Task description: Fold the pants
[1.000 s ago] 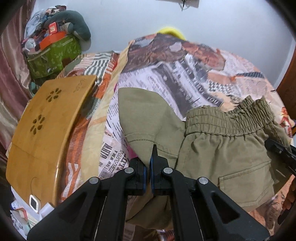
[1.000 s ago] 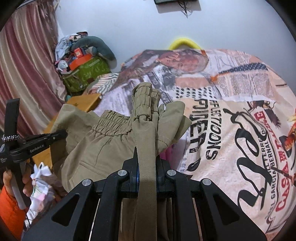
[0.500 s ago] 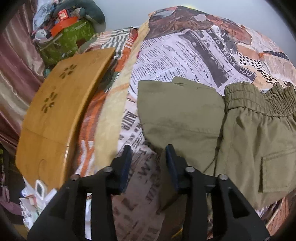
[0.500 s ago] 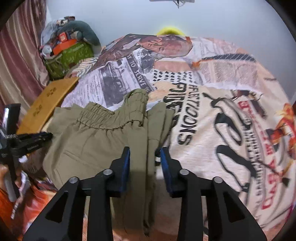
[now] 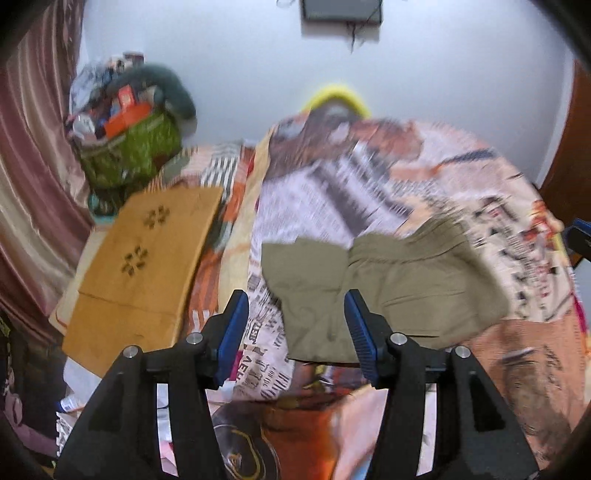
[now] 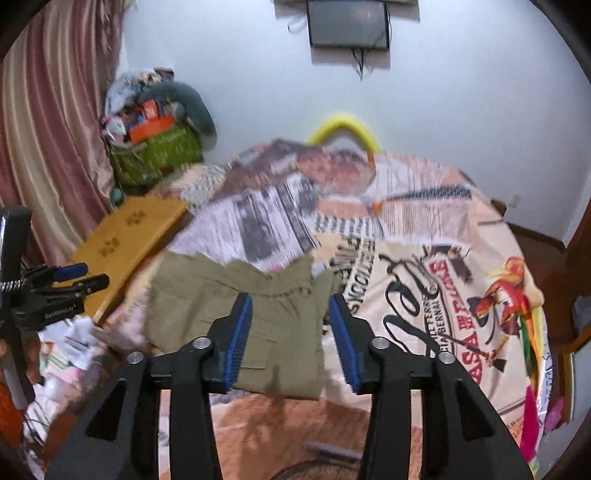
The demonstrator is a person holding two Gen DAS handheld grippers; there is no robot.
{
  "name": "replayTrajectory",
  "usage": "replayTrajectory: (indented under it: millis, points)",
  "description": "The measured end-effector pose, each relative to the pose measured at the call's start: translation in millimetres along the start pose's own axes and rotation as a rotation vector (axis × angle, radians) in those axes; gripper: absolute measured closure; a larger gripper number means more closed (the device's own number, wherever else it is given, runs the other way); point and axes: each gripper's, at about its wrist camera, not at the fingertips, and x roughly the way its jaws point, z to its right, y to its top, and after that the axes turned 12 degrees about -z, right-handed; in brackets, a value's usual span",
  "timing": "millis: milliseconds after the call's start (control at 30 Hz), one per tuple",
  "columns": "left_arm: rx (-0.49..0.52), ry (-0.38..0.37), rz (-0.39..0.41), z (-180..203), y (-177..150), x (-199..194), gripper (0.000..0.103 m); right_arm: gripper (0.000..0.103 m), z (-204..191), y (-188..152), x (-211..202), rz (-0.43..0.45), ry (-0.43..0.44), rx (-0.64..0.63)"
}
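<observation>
The olive pants (image 5: 388, 280) lie folded and flat on the printed bedspread (image 5: 369, 192); they also show in the right wrist view (image 6: 236, 306). My left gripper (image 5: 295, 328) is open and empty, held back above the pants' near left edge. My right gripper (image 6: 290, 339) is open and empty, above the pants' near right part. The left gripper also shows at the left of the right wrist view (image 6: 79, 277). Both views are blurred by motion.
A wooden lap desk (image 5: 144, 266) lies at the bed's left edge. A green bag heaped with clutter (image 5: 129, 147) stands by the curtain (image 5: 26, 184). A wall screen (image 6: 349, 24) hangs above. Papers (image 6: 70, 339) lie at the near left.
Both grippers were shut on the pants a second ago; they let go, opened wide and pulled back and up. The pants now rest flat on the bed.
</observation>
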Motion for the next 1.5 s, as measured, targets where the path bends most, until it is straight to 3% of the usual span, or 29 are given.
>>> replayTrajectory:
  millis: [400, 667, 800, 900, 1133, 1333, 1500]
  points:
    - [0.04, -0.099, 0.342, 19, -58, -190, 0.047, 0.058, -54, -33, -145, 0.295, 0.044, -0.084]
    - [0.034, -0.132, 0.507, 24, -113, -273, 0.046, 0.058, -76, -72, -207, 0.448, 0.065, -0.106]
    - [0.036, -0.131, 0.556, 28, -136, -294, 0.042, 0.058, -85, -93, -228, 0.504, 0.061, -0.118]
    - [0.031, -0.117, 0.596, 32, -151, -305, 0.032, 0.058, -91, -106, -238, 0.523, 0.058, -0.127]
    - [0.032, -0.128, 0.631, 38, -171, -314, 0.003, 0.025, -94, -120, -247, 0.545, 0.036, -0.114]
    - [0.024, -0.138, 0.626, 41, -177, -313, 0.0, 0.001, -97, -123, -250, 0.56, 0.009, -0.09]
    - [0.029, -0.139, 0.626, 43, -181, -312, 0.0, 0.001, -96, -130, -253, 0.578, -0.015, -0.072]
